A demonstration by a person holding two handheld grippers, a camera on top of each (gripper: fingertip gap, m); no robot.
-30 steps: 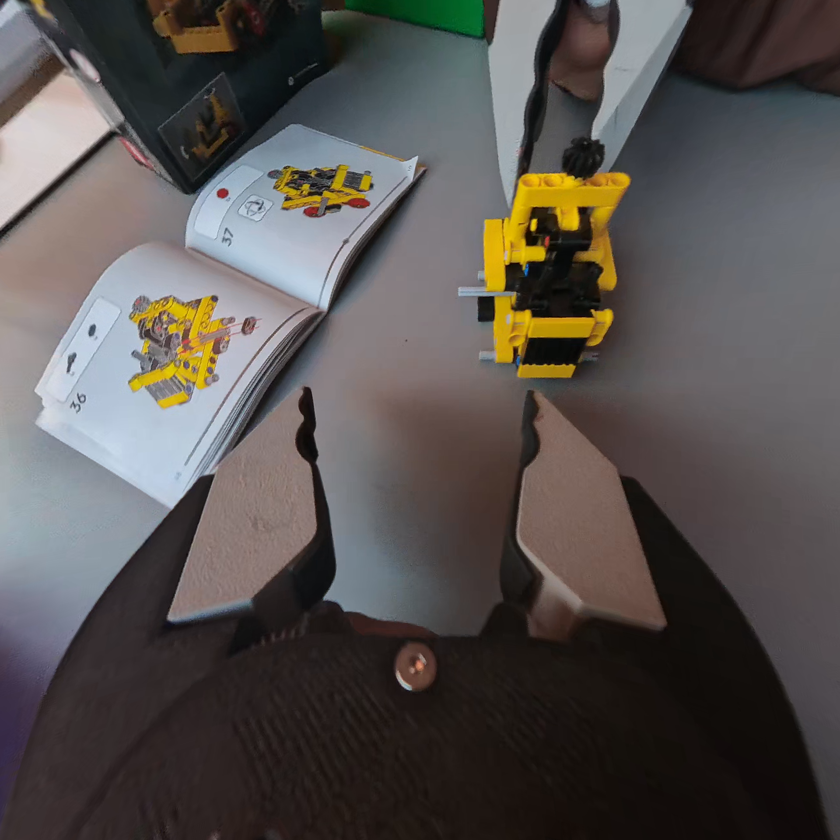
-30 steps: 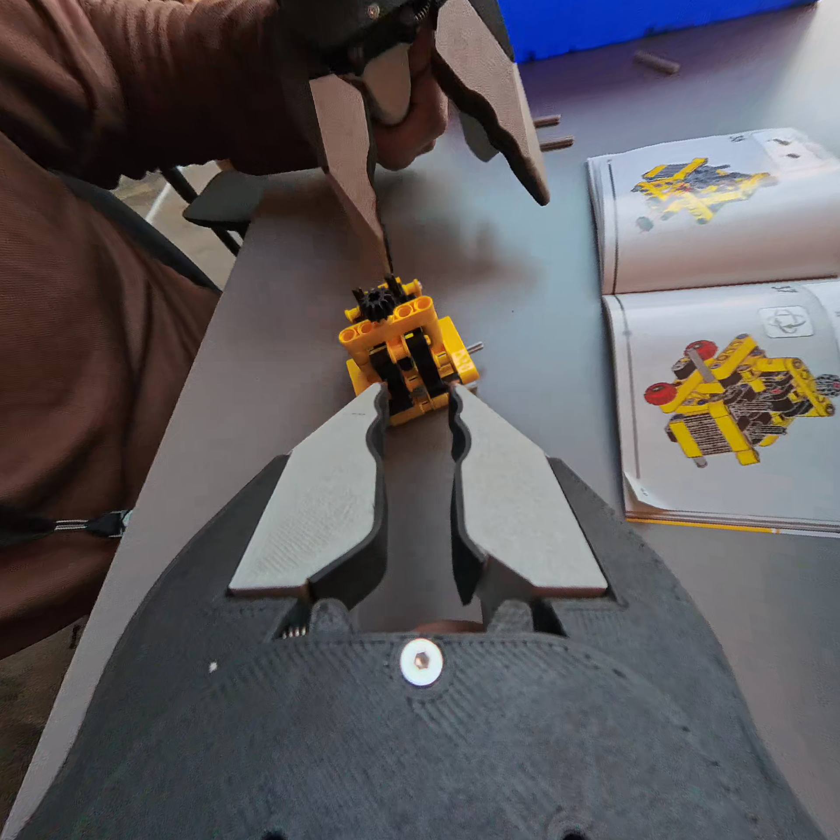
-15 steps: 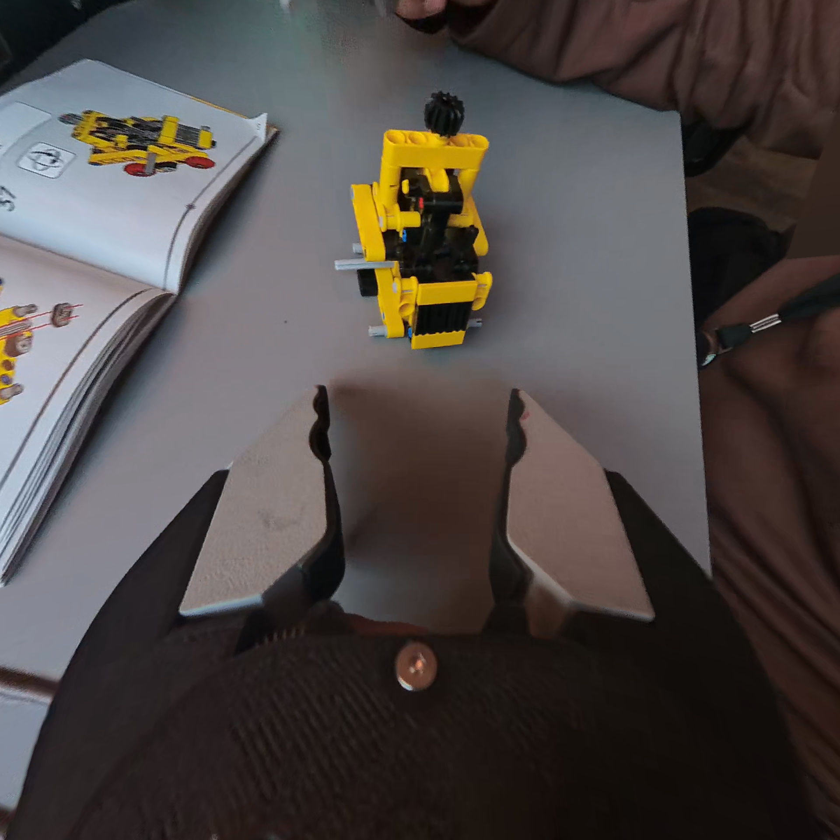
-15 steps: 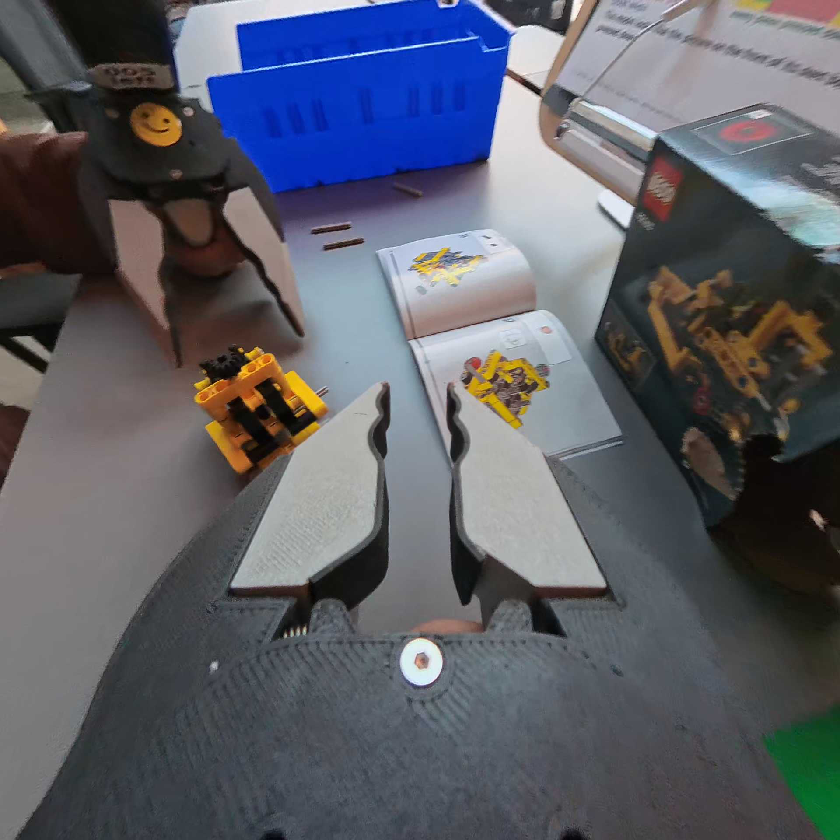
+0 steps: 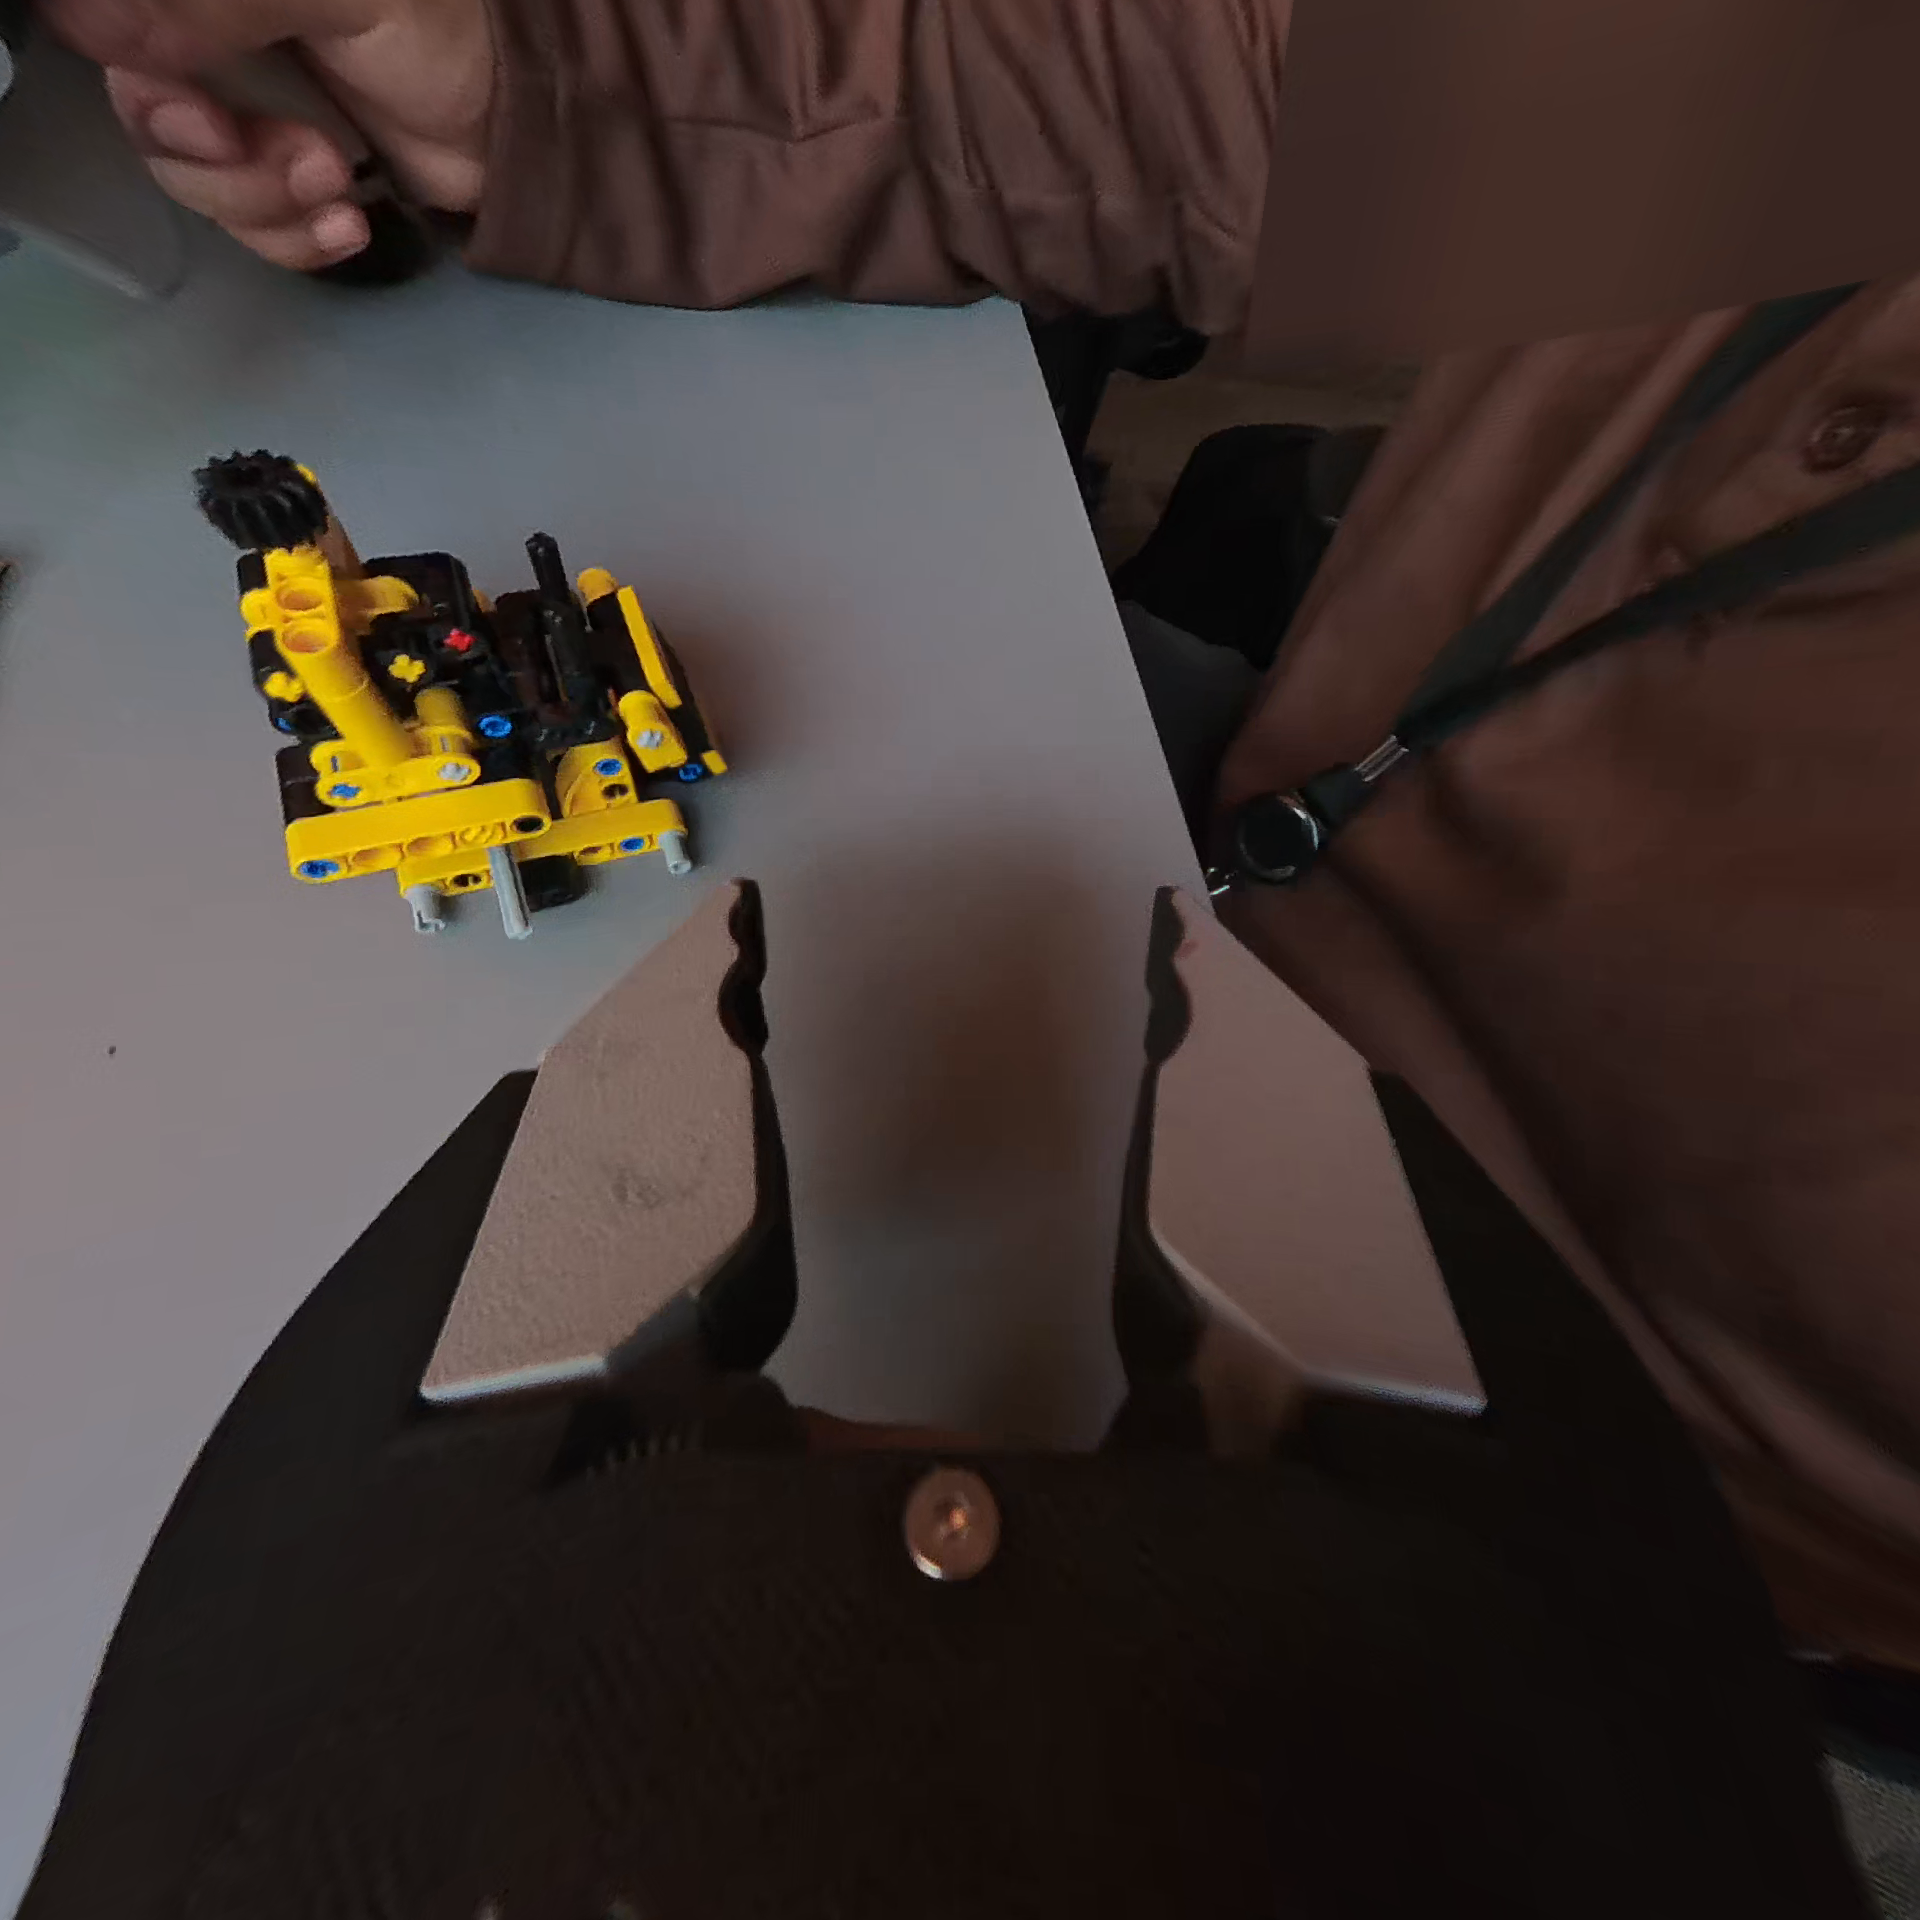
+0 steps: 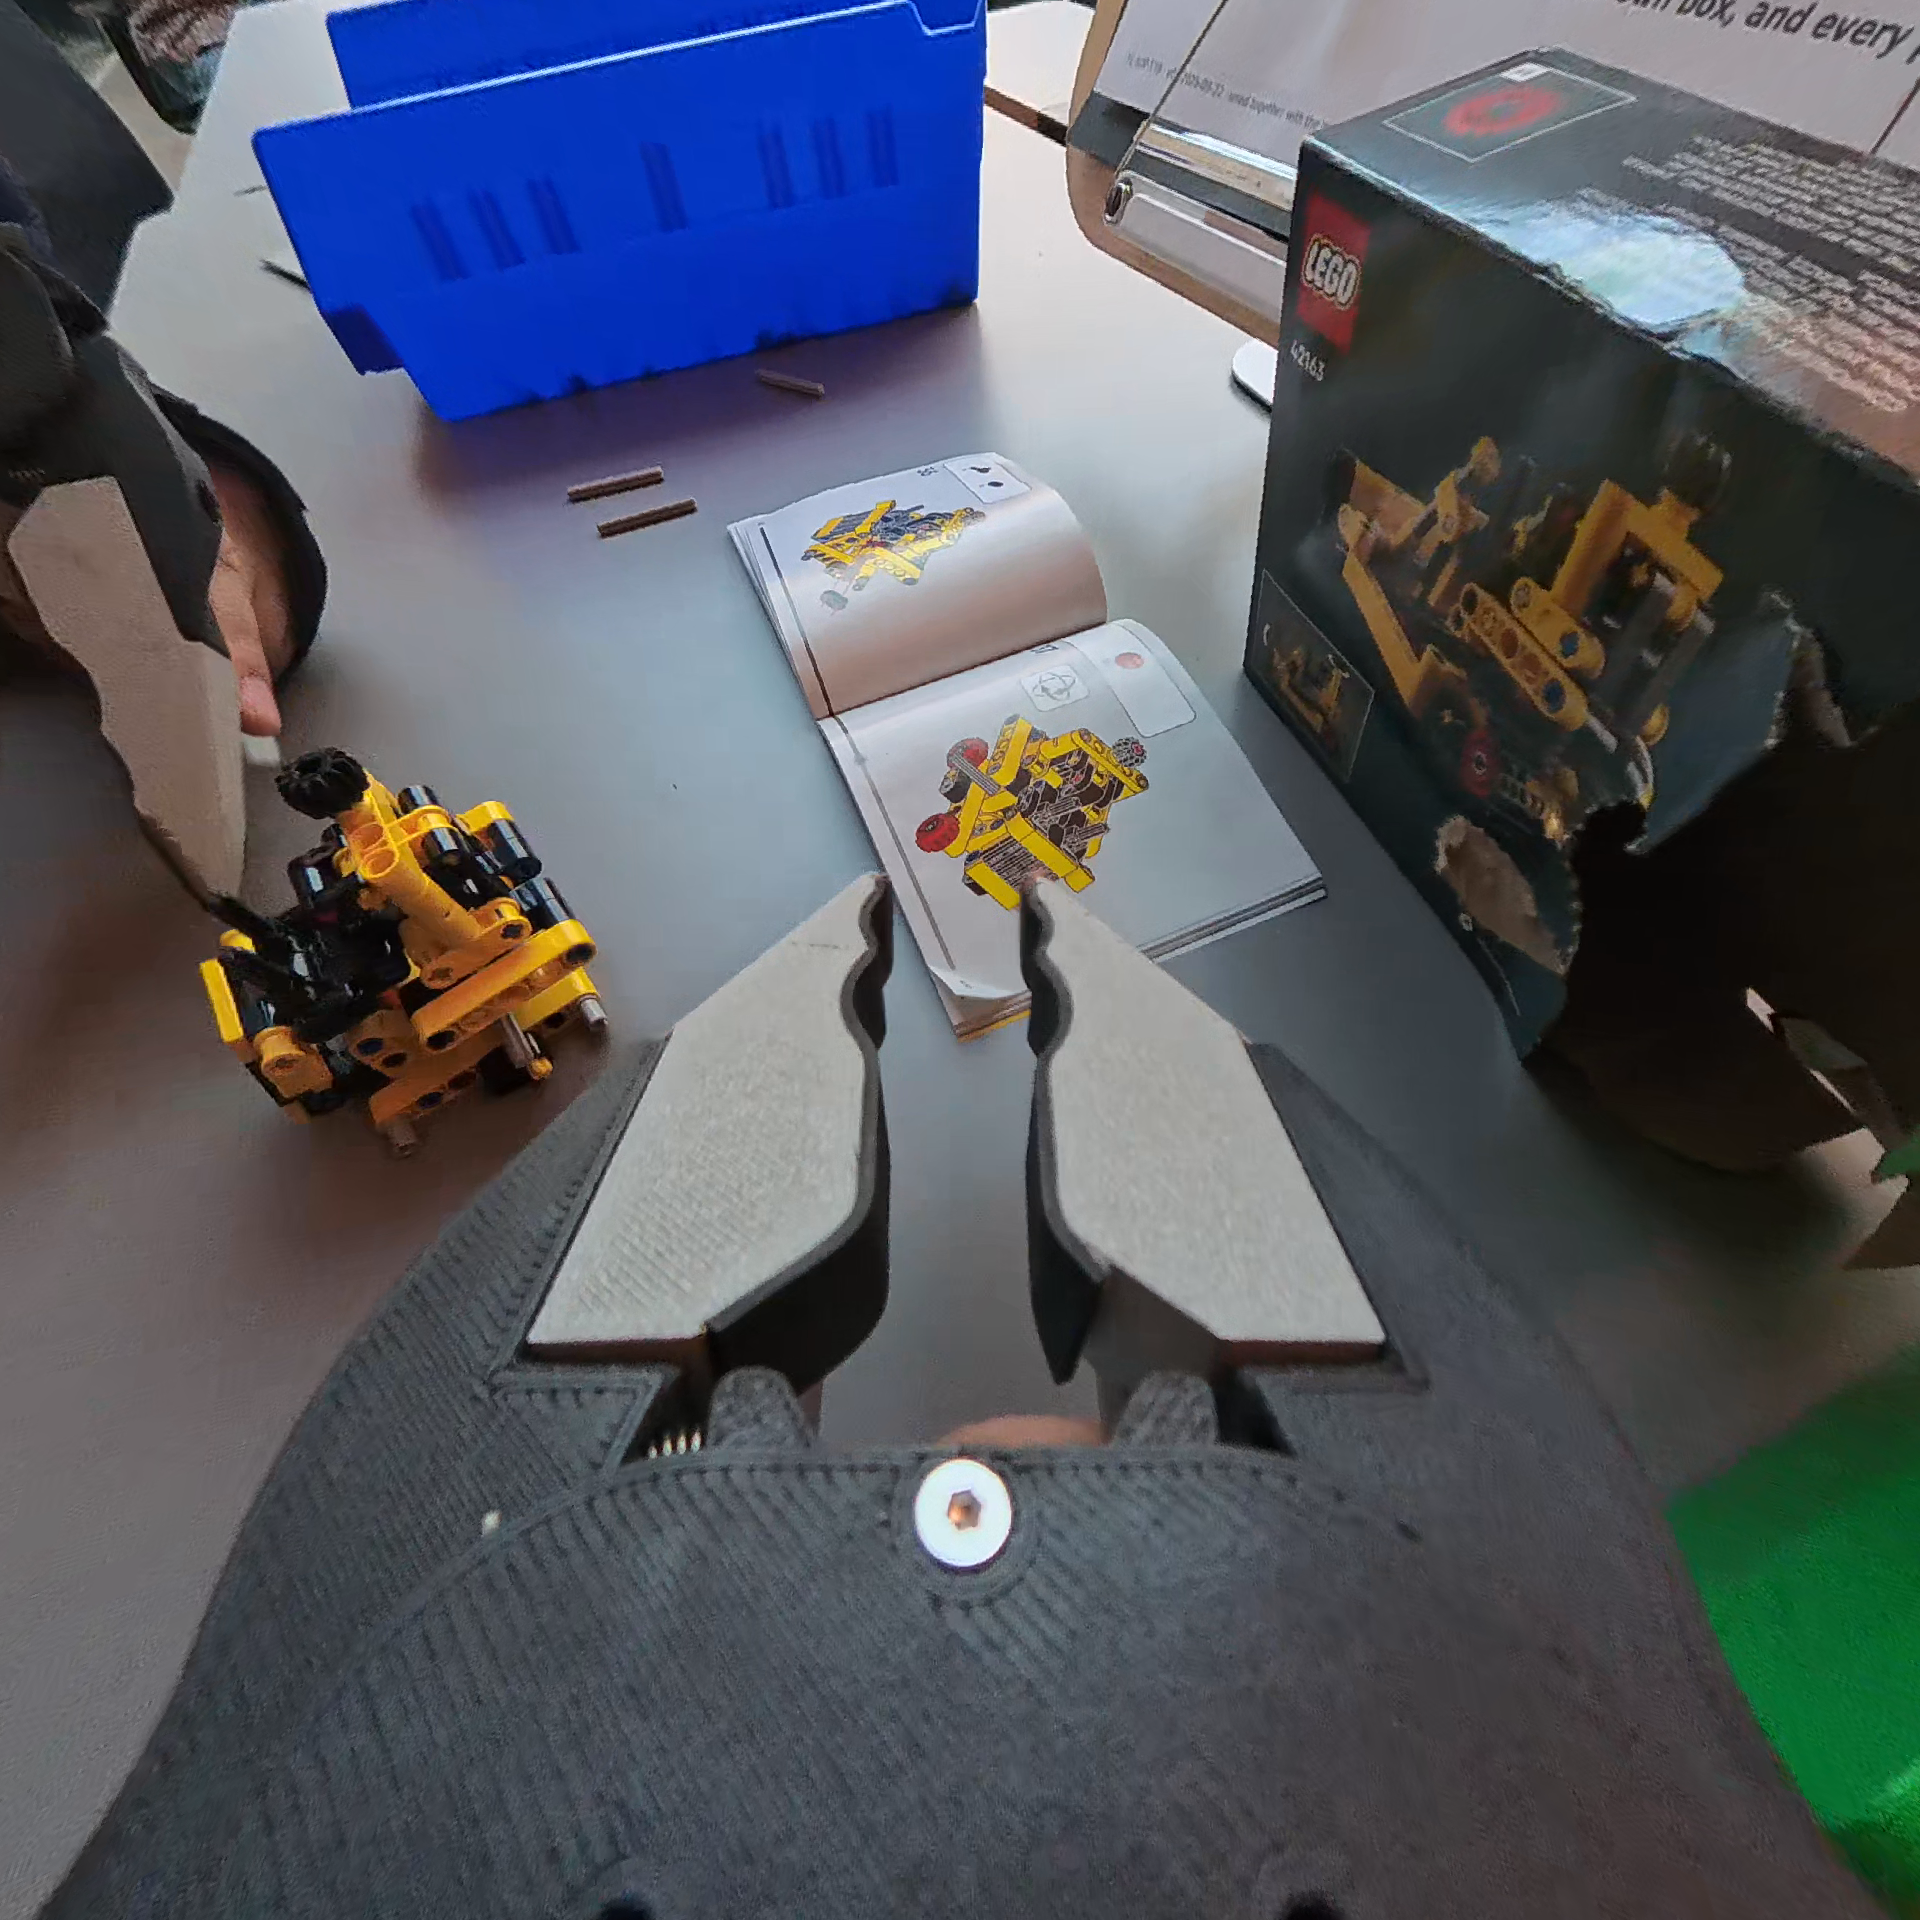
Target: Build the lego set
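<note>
A part-built yellow and black lego model (image 5: 468,727) with a black gear on top stands on the grey table (image 5: 727,436). It also shows in the right wrist view (image 6: 395,945). My left gripper (image 5: 956,914) is open and empty, to the right of the model near the table's edge. My right gripper (image 6: 956,904) is open by a narrow gap and empty, over the near edge of the open instruction booklet (image 6: 997,717). The left gripper's finger (image 6: 145,675) shows far left in the right wrist view, just behind the model.
A dark lego box (image 6: 1579,499) stands at the right. A blue bin (image 6: 644,208) stands at the back, with small dark rods (image 6: 634,504) in front of it. A person's brown sleeve (image 5: 883,145) and body (image 5: 1610,831) lie along the table's edge.
My left gripper swung right, so the model now sits to its upper left. My right gripper drew nearer the booklet, and the model shows larger at its left. Both stayed open.
</note>
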